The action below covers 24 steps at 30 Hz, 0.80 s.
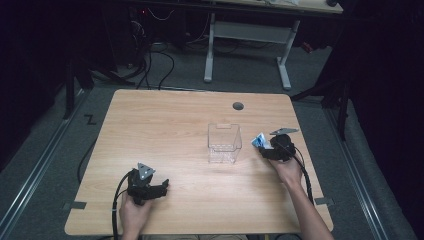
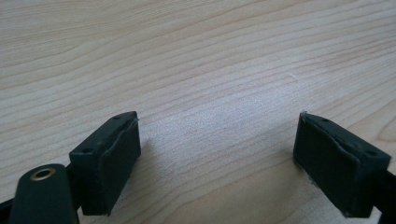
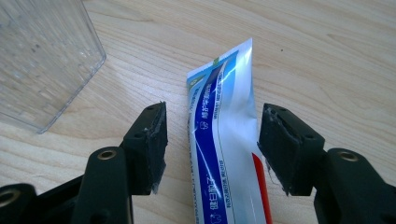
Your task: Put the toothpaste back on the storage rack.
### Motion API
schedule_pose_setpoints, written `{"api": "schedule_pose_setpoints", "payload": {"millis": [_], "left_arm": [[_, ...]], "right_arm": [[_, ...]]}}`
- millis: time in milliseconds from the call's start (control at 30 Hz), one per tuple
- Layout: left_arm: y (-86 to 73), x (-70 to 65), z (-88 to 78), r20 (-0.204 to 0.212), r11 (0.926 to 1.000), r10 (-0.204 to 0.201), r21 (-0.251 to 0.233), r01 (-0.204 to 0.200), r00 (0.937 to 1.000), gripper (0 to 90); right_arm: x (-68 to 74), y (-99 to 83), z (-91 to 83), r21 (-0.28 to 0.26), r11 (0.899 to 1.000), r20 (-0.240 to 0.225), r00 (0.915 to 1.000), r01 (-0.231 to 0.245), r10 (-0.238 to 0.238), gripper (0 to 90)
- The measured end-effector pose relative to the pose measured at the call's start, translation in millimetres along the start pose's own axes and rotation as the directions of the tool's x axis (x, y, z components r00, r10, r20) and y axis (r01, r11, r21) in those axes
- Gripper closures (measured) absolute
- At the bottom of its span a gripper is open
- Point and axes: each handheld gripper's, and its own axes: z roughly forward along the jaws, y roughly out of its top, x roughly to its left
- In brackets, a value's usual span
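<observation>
With its jaws spread either side of the toothpaste tube point(image 3: 224, 140) near the table's point(image 1: 175, 130) right edge, the right gripper point(image 3: 212, 140) lines up a grab; the clear box point(image 1: 224, 143) waits just beside, while the left gripper point(image 2: 217, 149) idles agape near the front edge.

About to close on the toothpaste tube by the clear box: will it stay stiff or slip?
The toothpaste tube looks glossy, so it may slide between the right tool pads. Its flat crimped end suggests soft walls that would probably dent rather than stay rigid. Lying flat on the table, it seems unlikely to roll.
</observation>
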Motion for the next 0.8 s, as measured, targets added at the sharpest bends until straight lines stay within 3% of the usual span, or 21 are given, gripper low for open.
{"api": "schedule_pose_setpoints", "payload": {"millis": [467,800], "left_arm": [[0.0,0.0,0.0,0.0,1.0,0.0,0.0,0.0,1.0,15.0],[0.0,0.0,0.0,0.0,1.0,0.0,0.0,0.0,1.0,15.0]], "right_arm": [[-1.2,-1.2,15.8,0.071,0.997,0.037,0.9991,0.016,-0.018,43.3],[-1.1,6.2,22.4,0.14,0.99,0.044,0.9982,0.033,-0.04,46.6]]}}
